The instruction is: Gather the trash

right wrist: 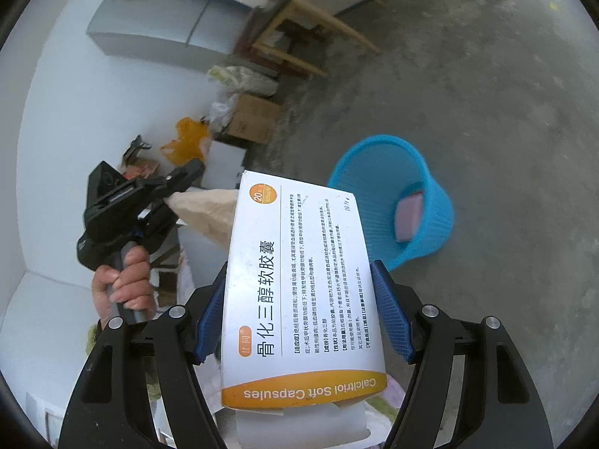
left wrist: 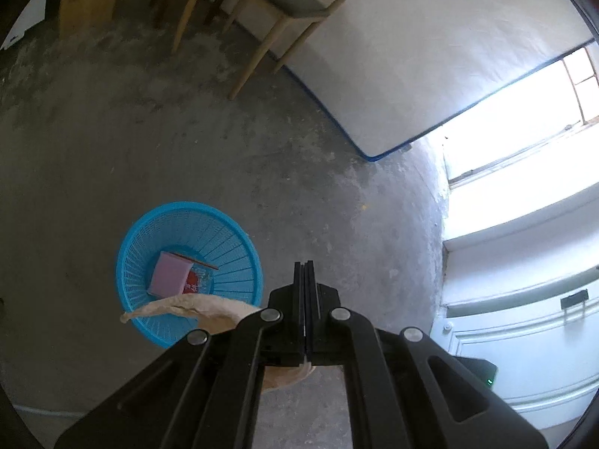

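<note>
I see a plain home room: bare concrete floor (left wrist: 187, 142), wooden chair (left wrist: 269, 3) by a white wall, grey fridge (right wrist: 157, 22), cardboard boxes (right wrist: 254, 118) and bags in the corner.

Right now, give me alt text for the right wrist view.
The right gripper clamps a white and orange medicine box labelled Calcitriol Soft Capsules above a grey concrete floor. Beyond it stands a blue plastic basket with a pink item inside. To the left, a hand holds the left gripper, pinching beige paper.
</note>
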`<state>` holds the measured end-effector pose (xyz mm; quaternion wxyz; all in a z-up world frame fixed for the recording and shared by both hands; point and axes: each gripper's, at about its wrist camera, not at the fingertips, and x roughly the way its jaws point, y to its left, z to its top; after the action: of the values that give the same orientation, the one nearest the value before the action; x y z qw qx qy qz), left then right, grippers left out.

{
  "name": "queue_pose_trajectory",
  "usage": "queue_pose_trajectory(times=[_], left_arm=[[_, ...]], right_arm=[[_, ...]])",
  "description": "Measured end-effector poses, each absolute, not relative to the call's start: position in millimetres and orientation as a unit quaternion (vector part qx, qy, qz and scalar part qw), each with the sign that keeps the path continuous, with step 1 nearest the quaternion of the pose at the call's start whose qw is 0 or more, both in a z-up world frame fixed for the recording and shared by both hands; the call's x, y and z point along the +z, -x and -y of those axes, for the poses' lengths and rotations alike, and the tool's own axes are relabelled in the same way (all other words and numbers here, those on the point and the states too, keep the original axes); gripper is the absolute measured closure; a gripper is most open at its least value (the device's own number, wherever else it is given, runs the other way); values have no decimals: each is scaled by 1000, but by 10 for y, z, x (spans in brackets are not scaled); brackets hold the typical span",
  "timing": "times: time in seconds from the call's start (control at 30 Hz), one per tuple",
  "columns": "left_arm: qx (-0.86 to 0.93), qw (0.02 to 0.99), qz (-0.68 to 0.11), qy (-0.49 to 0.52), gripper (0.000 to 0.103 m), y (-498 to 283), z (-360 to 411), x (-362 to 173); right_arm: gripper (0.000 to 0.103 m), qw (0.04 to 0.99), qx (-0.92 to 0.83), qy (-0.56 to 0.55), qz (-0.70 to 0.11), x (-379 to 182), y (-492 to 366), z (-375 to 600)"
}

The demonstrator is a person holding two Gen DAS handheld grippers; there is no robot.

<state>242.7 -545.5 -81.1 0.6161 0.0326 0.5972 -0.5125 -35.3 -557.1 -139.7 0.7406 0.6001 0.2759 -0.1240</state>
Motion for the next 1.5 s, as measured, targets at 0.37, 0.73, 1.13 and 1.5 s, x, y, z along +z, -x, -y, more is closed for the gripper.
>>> queue_pose_trajectory(times=[0.37, 0.73, 1.13, 1.5], left_arm=[[-457, 659, -593, -74, 85, -2556, 5148, -899], [-474, 703, -521, -101, 62, -2258, 4051, 255], [-381, 793, -453, -140, 26, -1499, 1455, 781], [-313, 851, -418, -55, 21, -938, 189, 657]], right_arm=[[36, 732, -125, -598, -301, -1475, 287, 5547], [23, 745, -156, -517, -390, -1583, -941, 5804], [17, 734, -185, -491, -431, -1862, -744, 5478], [17, 778, -137, -449, -418, -958, -66, 4853]])
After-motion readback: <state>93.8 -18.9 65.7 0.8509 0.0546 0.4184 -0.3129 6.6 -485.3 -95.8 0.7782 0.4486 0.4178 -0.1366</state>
